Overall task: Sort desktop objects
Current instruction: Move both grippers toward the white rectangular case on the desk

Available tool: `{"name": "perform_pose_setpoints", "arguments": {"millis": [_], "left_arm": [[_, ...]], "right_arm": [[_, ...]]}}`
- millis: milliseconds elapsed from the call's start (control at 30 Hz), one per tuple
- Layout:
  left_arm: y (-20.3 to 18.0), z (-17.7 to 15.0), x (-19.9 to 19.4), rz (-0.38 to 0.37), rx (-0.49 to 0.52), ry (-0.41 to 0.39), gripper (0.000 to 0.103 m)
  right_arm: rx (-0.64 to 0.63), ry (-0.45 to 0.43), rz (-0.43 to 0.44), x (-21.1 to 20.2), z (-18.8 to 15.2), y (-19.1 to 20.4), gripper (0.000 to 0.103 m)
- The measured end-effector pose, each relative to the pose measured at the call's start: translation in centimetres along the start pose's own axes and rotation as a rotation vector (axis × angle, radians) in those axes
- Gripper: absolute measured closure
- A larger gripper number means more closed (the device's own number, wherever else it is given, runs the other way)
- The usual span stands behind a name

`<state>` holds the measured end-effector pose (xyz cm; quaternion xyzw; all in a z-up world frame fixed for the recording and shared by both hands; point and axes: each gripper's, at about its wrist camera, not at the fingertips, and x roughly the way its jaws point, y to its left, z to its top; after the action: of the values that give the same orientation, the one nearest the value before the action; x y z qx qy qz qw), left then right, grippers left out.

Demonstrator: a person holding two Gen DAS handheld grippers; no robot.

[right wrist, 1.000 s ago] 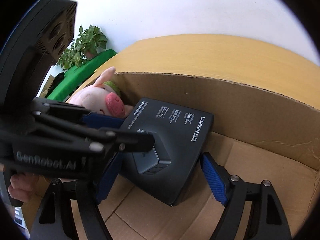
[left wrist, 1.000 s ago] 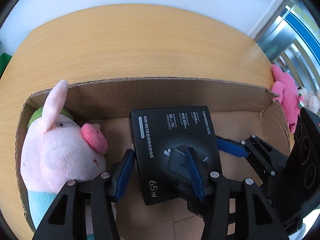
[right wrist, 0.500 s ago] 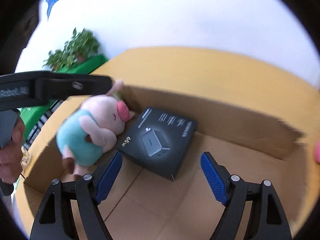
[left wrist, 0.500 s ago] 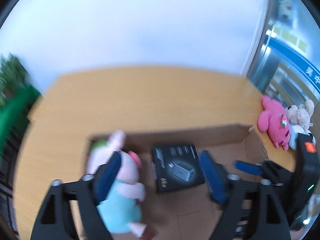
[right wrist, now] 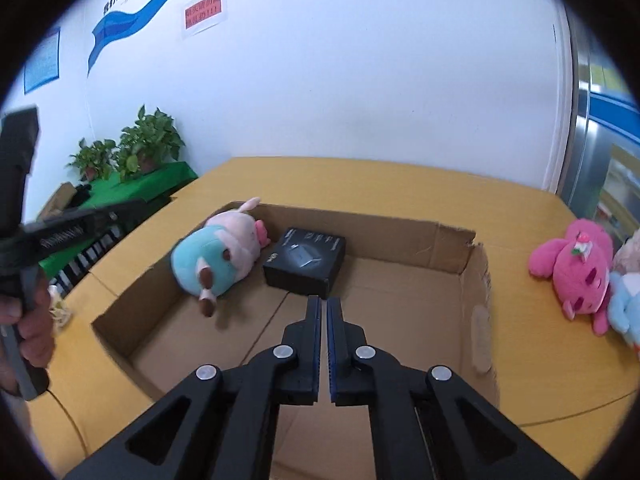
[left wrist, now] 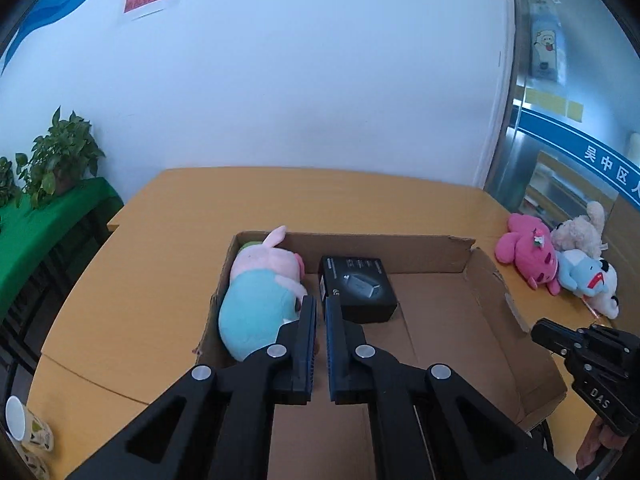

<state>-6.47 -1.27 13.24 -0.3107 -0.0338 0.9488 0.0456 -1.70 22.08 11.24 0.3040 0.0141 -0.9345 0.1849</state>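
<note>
White wall, a green shelf with leafy plants, and a big yellow wooden counter — that is the room. On the counter sits a wide brown cardboard box with low walls and no lid.

Inside the box, at the far left corner, lies a soft pink pig toy in a light blue shirt. Just beside it, on its right, lies a flat black carton with a picture of a charger on top. The rest of the box floor is bare.

Out on the counter, to the right of the box, wait three more soft toys in a little heap — a bright pink plush animal, a cream plush animal and a pale blue and white plush animal. They touch each other.

The left claw hangs above the near side of the box with its two blue pads almost together and nothing between them. The right claw is the same: pinched nearly closed, holding nothing.

Two things look put away, so I think the job is between picks. Next, the right claw is nearer the heap; it should probably swing over, spread wide, and squeeze the pink one softly around its middle.
</note>
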Motion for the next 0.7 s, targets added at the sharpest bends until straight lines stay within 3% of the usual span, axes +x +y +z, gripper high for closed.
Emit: {"name": "perform_pose_setpoints", "arguments": {"millis": [33, 67, 100, 133, 200, 267, 400, 533, 700], "left_arm": [[0.1, -0.4, -0.3, 0.004, -0.009, -0.002, 0.080], [0.1, -0.7, -0.7, 0.010, -0.022, -0.001, 0.043], [0.0, -1.2, -1.3, 0.020, -0.030, -0.012, 0.023], [-0.1, -1.5, -1.8, 0.037, -0.034, -0.043, 0.000], [-0.5, -2.6, -3.8, 0.077, -0.020, -0.143, 0.001], [-1.0, -3.1, -4.6, 0.068, 0.030, -0.161, 0.001], [-1.6, -4.3, -5.9, 0.054, 0.056, -0.150, 0.001], [-1.4, -6.0, -6.7, -0.027, 0.028, -0.119, 0.000], [-2.1, -8.7, -6.1, -0.072, 0.052, -0.058, 0.001]], "right_arm": [[-0.004, -0.011, 0.005, -0.5, -0.4, 0.2, 0.088], [-0.010, -0.016, 0.000, -1.0, -0.7, 0.4, 0.074], [-0.018, -0.025, -0.019, -1.7, -1.1, 0.6, 0.032], [-0.025, -0.042, -0.035, -2.5, -1.5, 0.8, 0.005], [-0.036, -0.096, -0.049, -3.9, -2.3, 1.0, 0.002], [-0.023, -0.100, -0.034, -4.6, -3.0, 0.7, 0.001], [-0.007, -0.075, -0.054, -5.6, -4.7, -0.1, 0.001], [-0.023, -0.024, -0.098, -5.9, -7.7, -0.7, 0.001], [-0.036, 0.112, -0.078, -4.9, -12.5, -1.0, 0.001]]}}
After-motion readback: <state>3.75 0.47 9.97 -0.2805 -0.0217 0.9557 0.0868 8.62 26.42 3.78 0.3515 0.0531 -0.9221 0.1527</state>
